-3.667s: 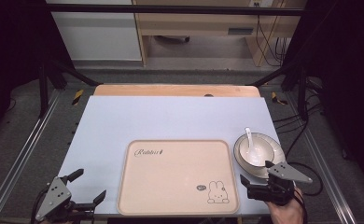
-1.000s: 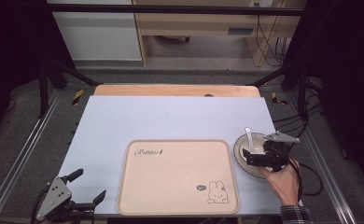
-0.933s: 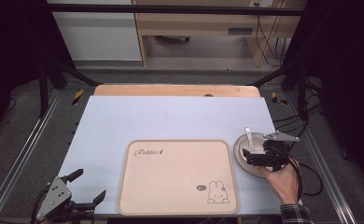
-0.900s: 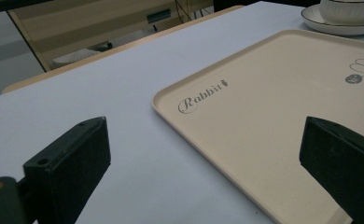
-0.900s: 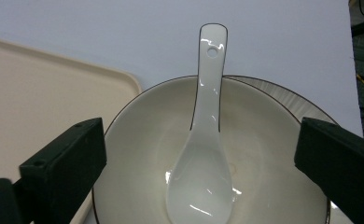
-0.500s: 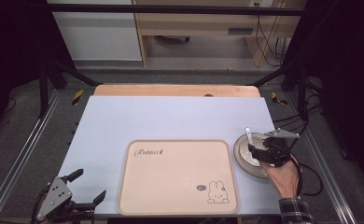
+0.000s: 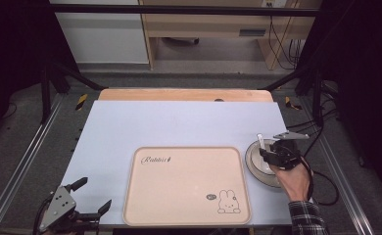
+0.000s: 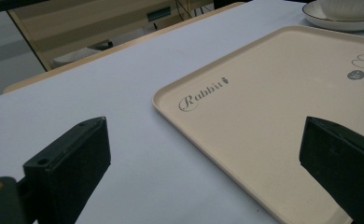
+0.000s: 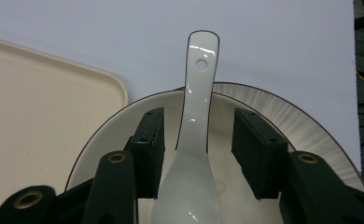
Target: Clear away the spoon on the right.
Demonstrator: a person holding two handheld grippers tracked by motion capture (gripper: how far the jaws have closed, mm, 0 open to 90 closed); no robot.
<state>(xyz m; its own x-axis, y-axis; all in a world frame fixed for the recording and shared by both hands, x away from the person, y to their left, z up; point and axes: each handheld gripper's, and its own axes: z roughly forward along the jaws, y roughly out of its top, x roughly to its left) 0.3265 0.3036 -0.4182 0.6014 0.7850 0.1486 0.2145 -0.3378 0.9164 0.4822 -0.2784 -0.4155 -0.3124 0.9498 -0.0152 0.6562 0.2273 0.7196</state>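
A white ceramic spoon [image 9: 196,116] lies in a cream bowl [image 9: 101,135] on a ribbed plate [image 9: 311,121], its handle pointing away from me. My right gripper [image 9: 199,113] straddles the handle. Its jaws have just been closing, and a narrow gap shows on each side of the spoon, so the pads do not press. In the high view the right gripper [image 7: 277,154] hovers over the bowl [image 7: 255,164] at the table's right edge, with the spoon [image 7: 260,142] poking out beyond it. My left gripper [image 7: 96,192] rests open at the front left corner.
A beige tray [image 7: 186,183] with a rabbit drawing lies in the front middle, just left of the bowl. The left gripper [image 8: 203,140] faces the tray [image 8: 273,116] across the white tabletop [image 7: 179,122]. Dark frame posts flank the table.
The right gripper has come from the table's front edge to sit over the bowl, and its jaws have narrowed around the spoon handle. The left gripper has stayed put.
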